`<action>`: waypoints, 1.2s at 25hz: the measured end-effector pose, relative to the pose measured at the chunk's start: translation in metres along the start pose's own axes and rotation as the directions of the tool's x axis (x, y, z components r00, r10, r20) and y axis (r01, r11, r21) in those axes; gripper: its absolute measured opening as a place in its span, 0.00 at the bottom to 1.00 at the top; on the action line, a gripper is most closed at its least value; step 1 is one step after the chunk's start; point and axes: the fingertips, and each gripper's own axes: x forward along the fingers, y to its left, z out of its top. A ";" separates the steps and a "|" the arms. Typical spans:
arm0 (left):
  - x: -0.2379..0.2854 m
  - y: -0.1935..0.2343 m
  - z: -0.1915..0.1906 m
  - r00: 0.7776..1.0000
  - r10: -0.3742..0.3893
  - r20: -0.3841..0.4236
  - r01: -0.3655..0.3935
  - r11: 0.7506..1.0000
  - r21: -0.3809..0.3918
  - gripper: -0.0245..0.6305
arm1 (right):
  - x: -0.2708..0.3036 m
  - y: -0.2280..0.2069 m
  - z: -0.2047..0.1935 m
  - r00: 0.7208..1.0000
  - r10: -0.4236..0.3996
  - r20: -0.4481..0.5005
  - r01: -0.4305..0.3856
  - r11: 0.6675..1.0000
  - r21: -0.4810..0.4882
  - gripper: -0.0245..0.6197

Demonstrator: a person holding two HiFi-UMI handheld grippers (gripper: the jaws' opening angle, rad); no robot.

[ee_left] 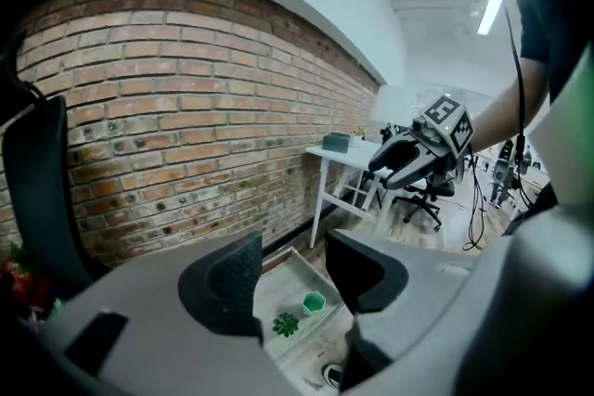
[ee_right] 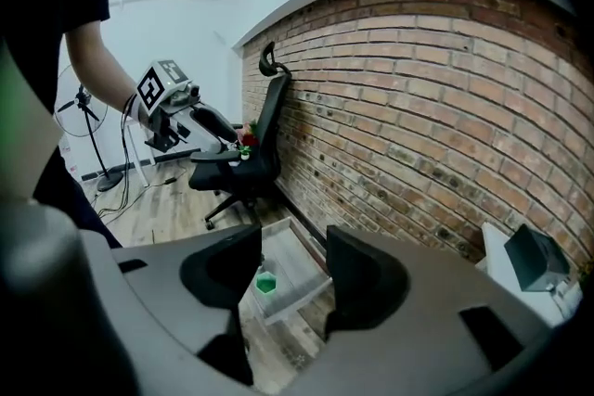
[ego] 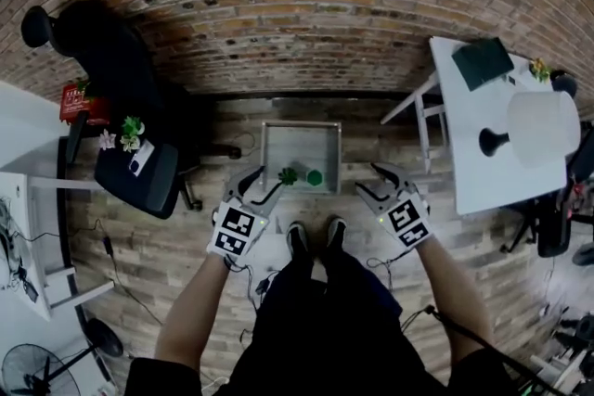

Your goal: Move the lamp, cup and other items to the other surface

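On the white table (ego: pixel 469 172) at the right stands the lamp (ego: pixel 543 127), a white shade on a black base. A green cup (ego: pixel 315 177) and a small green plant (ego: pixel 289 174) sit on a low white table (ego: pixel 301 142) on the floor ahead of my feet. My left gripper (ego: pixel 257 185) hangs open over that low table's near left corner. My right gripper (ego: pixel 376 182) hangs open just off its right side. In the left gripper view the cup (ee_left: pixel 314 301) and plant (ee_left: pixel 286 324) show far below between the empty jaws. The right gripper view shows the cup (ee_right: pixel 266 284).
A dark green box (ego: pixel 483 62) and a little potted plant (ego: pixel 538 68) lie at the white table's far end. A black office chair (ego: pixel 139 176) at the left carries small flowers and a card. The brick wall (ego: pixel 297 23) runs behind everything. Cables trail over the wooden floor.
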 end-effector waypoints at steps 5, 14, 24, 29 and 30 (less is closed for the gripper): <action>0.001 0.008 -0.024 0.993 0.114 -0.026 -0.115 0.991 -0.068 0.35 | 0.031 -0.007 -0.025 1.000 0.010 0.007 -0.010 0.999 0.051 0.39; 0.019 -0.011 -0.083 0.973 0.208 -0.100 -0.223 0.958 -0.180 0.35 | 0.111 0.022 -0.096 0.992 0.121 -0.027 -0.117 0.987 0.106 0.41; 0.051 -0.012 -0.166 0.975 0.161 -0.152 -0.194 0.953 -0.233 0.36 | 0.202 0.061 -0.165 0.986 0.133 -0.096 -0.115 0.979 0.169 0.48; 0.060 -0.008 -0.201 0.974 0.144 -0.174 -0.183 0.954 -0.236 0.36 | 0.251 0.077 -0.204 0.983 0.119 -0.139 -0.089 0.975 0.205 0.51; 0.061 -0.006 -0.206 0.974 0.144 -0.173 -0.183 0.954 -0.238 0.36 | 0.261 0.081 -0.211 0.982 0.121 -0.148 -0.089 0.974 0.208 0.52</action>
